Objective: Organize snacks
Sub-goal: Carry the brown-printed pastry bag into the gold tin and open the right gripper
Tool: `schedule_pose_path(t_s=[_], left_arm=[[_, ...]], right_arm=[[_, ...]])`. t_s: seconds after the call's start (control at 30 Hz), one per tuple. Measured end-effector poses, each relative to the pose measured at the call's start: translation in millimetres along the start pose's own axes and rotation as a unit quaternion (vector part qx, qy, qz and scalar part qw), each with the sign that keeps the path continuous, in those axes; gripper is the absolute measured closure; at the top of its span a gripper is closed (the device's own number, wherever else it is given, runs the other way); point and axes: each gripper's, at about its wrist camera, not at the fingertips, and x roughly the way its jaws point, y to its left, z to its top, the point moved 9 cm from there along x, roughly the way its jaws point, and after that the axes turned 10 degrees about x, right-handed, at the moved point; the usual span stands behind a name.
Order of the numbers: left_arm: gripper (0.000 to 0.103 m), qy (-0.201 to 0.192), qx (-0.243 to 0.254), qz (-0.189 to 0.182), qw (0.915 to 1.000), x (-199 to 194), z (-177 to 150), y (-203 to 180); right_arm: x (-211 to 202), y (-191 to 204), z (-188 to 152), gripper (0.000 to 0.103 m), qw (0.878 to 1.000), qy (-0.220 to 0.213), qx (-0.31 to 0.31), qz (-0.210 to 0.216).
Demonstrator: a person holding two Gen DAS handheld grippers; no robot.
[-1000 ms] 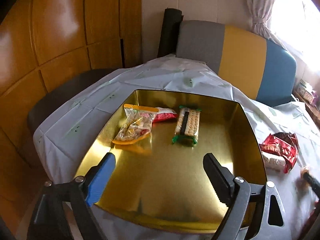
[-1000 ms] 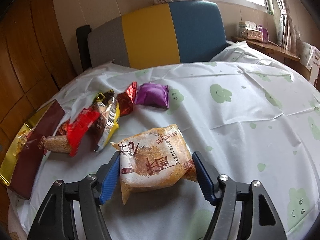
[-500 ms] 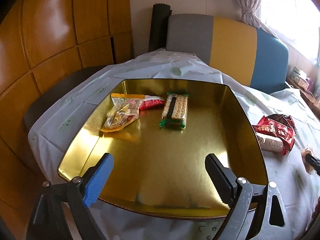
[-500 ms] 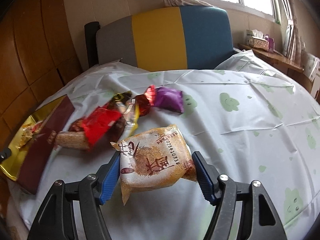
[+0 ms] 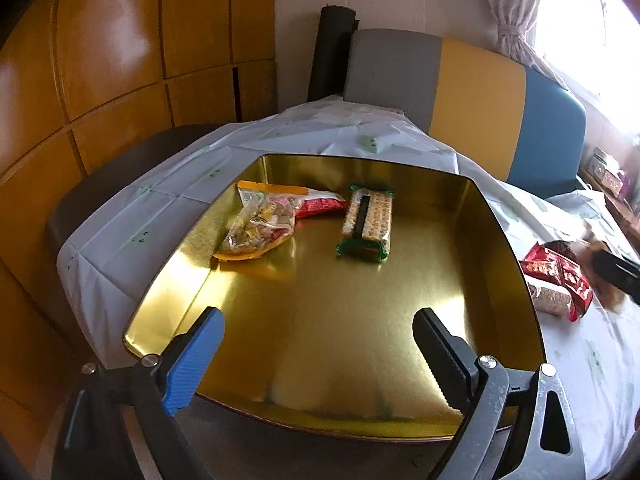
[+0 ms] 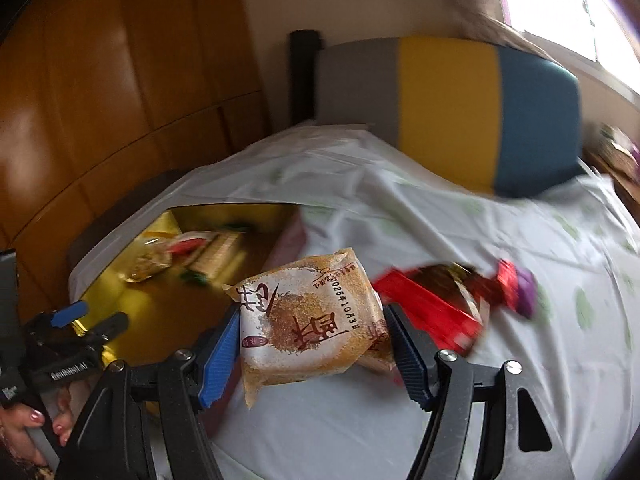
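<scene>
R gripper (image 6: pixel 316 344) clamps orange-brown snack bag (image 6: pixel 308 320), lifted off tablecloth (image 6: pixel 500 420), just R of gold tray (image 5: pixel 360 320). L gripper (image 5: pixel 316 356) gapes wide, empty, over tray's near edge. In tray: mixed-snack bag (image 5: pixel 260 224), cracker pack (image 5: pixel 366 220), red packet (image 5: pixel 320 206). Red wrappers (image 6: pixel 432 308) & purple packet (image 6: pixel 524 296) lie just behind held bag. Wood panels, 3-colour sofa back (image 5: pixel 472 92) behind.

Your right view is smeared: the red packets (image 6: pixel 432 312) and purple one (image 6: pixel 525 294) blur together, and the tray (image 6: pixel 160 312) contents are unreadable. Your brown pack (image 6: pixel 308 320) hides the packets behind it. In the left view, your right tongs (image 5: pixel 616 276) are cut by the edge, the pack a blur.
</scene>
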Motion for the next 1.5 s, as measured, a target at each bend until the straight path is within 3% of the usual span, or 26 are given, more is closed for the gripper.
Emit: schedule_pose_path(t_s=[0.3,0.63,0.93,1.13,1.5], left_arm=[[0.007,0.007,-0.021,0.014,0.9997,5,2,16],[0.007,0.009,-0.041,0.017,0.999,9,4,33],[0.007,0.012,-0.044,0.015,0.9988,11,3,34],[0.007,0.012,-0.041,0.016,0.999,10,2,29],[0.007,0.013,-0.038,0.012,0.9991,8,1,23]], right_arm=[[47,65,23,0.032,0.995,0.048,-0.082,0.023],[131,89,24,0.032,0.974,0.135,-0.179,-0.039],[181,92,21,0.031,0.959,0.171,-0.217,-0.06],[195,82,24,0.029,0.955,0.166,-0.225,-0.099],[152,78,66,0.029,0.983,0.071,-0.154,-0.069]])
